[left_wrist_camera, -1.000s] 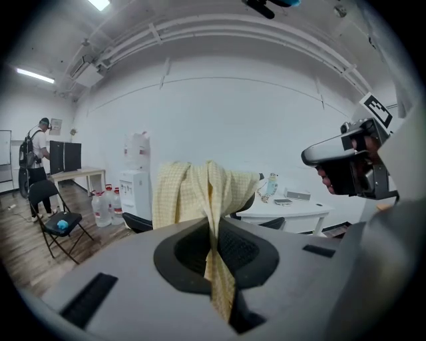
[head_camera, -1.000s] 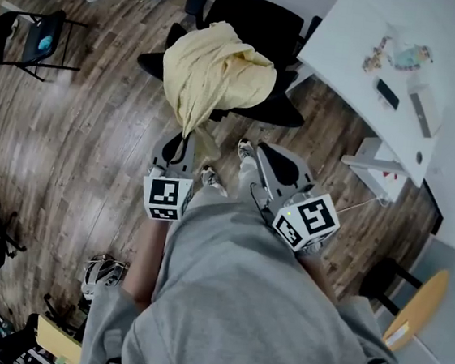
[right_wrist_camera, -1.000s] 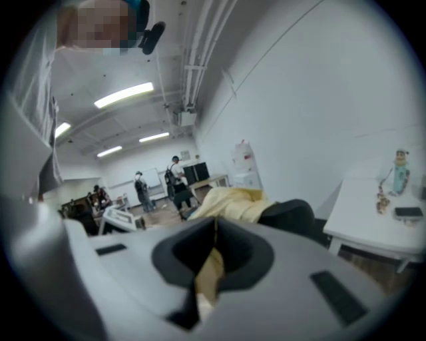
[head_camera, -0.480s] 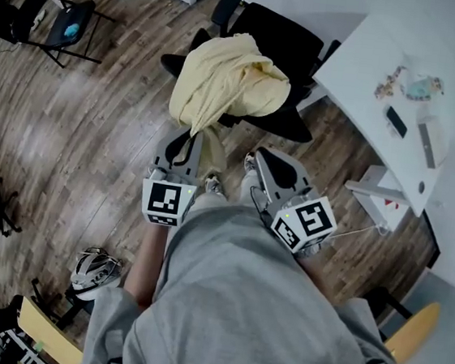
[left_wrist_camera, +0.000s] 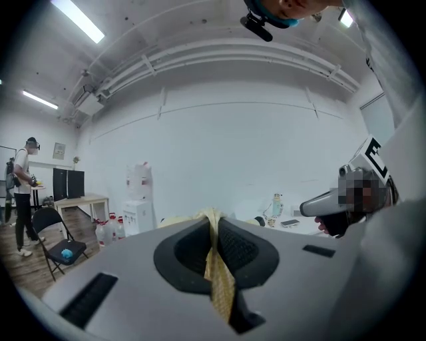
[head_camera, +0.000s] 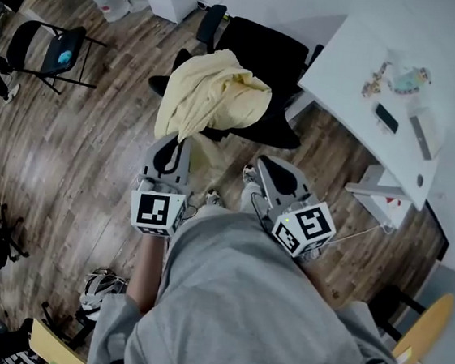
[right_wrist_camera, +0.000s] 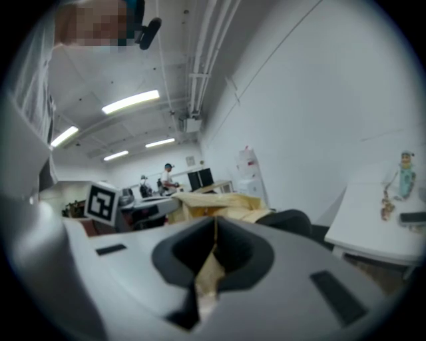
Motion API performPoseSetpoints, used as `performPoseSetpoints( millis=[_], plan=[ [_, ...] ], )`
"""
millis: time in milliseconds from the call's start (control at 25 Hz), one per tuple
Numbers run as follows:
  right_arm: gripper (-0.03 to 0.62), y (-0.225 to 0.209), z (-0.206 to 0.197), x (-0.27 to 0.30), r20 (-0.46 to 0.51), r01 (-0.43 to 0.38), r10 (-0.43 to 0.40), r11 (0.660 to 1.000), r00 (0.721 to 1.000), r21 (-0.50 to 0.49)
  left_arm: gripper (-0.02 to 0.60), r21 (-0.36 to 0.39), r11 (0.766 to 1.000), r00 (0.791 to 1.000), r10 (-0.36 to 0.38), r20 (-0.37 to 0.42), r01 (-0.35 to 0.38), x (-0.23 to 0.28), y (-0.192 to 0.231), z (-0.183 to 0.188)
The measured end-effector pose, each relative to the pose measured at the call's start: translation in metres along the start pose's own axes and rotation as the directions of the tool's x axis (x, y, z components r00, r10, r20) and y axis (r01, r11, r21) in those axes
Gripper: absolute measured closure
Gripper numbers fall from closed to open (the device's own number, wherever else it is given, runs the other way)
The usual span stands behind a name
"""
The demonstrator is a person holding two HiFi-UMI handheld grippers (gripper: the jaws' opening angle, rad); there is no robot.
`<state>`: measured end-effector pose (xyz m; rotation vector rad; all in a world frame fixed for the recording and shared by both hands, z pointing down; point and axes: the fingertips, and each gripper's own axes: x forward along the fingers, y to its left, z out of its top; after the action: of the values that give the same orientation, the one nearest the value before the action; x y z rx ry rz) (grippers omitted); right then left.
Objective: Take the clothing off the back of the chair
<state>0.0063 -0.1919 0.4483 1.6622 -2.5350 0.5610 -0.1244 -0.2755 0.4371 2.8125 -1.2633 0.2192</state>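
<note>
Left tongs [head_camera: 183, 141] are clamped on a strip of the yellow garment [head_camera: 213, 94]; in the left gripper view the fabric runs straight down the seam between the 2 closed jaws. Against the frame from 1 second ago, these tongs have come up, and the hem they hold is drawn taut from the heap instead of hanging slack toward the floor. That reads as the lift having begun, but only at 1 edge: the bulk of the garment is still bunched over the back of the black chair [head_camera: 267, 47], in much the same folds as before. It has not yet come free, so the pull likely has to go higher or back toward the person.

Right tongs [head_camera: 261, 163] sit just right of the hanging hem, apart from it in the head view and about where they were. Their jaws are together; a pale sliver shows low in the slit, and I cannot tell whether it is cloth. The white desk [head_camera: 366, 38] at far right is untouched.
</note>
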Motion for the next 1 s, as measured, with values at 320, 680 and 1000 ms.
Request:
performPoseSetpoints(
  millis=[320,680,1000],
  plan=[
    [0.559,0.0,-0.001,0.001,0.017,0.005,-0.005,1.0,1.0,0.004,0.538,0.026,0.999,0.999,-0.026,0.035,0.025,0.007,-0.002,0.024],
    [0.559,-0.004,0.001,0.001,0.026,0.027,-0.027,1.0,0.999,-0.002,0.538,0.065,0.997,0.995,-0.055,0.085,0.05,0.022,0.0,0.056],
    [0.559,-0.007,0.003,0.007,0.031,0.034,-0.035,0.999,0.999,0.005,0.538,0.081,0.995,0.993,-0.07,0.093,0.063,0.028,0.001,0.068]
  ],
)
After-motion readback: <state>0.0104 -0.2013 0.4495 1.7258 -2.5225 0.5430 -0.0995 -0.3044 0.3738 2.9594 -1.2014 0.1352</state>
